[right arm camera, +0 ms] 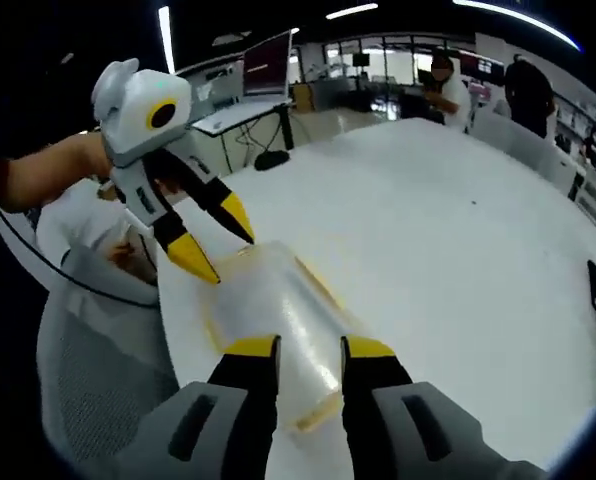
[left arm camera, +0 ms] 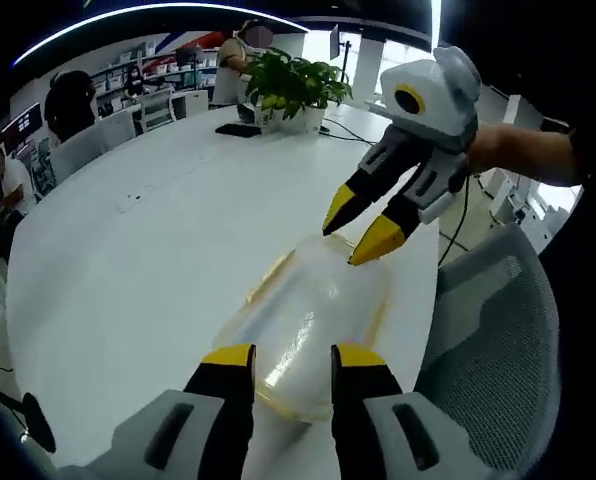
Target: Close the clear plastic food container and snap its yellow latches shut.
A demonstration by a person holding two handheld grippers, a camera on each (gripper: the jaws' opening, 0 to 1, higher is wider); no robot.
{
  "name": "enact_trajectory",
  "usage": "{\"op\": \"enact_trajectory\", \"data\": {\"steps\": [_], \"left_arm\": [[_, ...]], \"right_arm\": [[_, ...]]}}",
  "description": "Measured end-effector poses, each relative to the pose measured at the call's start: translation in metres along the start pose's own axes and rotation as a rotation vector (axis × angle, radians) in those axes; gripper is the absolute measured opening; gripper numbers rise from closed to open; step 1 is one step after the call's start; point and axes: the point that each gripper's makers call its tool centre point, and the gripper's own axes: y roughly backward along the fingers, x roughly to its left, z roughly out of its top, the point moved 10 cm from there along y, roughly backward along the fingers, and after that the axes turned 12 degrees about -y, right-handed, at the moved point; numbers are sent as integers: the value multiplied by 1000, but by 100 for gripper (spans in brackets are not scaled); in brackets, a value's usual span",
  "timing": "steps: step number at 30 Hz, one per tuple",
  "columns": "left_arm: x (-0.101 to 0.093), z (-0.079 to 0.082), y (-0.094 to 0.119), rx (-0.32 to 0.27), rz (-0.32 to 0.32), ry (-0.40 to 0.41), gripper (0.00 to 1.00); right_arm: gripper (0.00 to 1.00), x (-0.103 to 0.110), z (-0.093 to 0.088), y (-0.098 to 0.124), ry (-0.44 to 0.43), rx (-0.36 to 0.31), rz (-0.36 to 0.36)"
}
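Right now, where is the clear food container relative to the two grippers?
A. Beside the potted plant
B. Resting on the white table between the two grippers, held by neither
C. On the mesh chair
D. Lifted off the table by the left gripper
B: the clear food container lies on the white table, with the left gripper and right gripper open at opposite ends.

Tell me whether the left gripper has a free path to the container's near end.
Probably yes. The left gripper hangs with open jaws just over the near end of the container, nothing between them. The right gripper works the far end, apart from it.
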Motion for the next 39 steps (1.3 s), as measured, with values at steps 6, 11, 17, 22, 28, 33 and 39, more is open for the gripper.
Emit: {"op": "enact_trajectory", "data": {"steps": [6,11,17,22,28,33,39], "left_arm": [[-4,7,-6,14,-38,-76,21],[-6,13,-13,19,-62,-113,20],[-10,18,-21,17,-94,-162,19],[-12,19,-25,24,-116,-200,19],[-12,23,-33,30,-142,-236,19],[-14,25,-36,30,-163,-258,19],[-21,26,-35,24,-177,-287,21]], "right_arm": [[18,-1,5,-8,53,29,39],[18,0,7,-16,91,59,73],[19,-2,11,-24,127,79,98],[19,-3,16,-29,156,89,109],[19,-6,23,-37,193,111,131],[20,-9,28,-41,217,128,139],[26,-12,32,-44,243,143,156]]}}
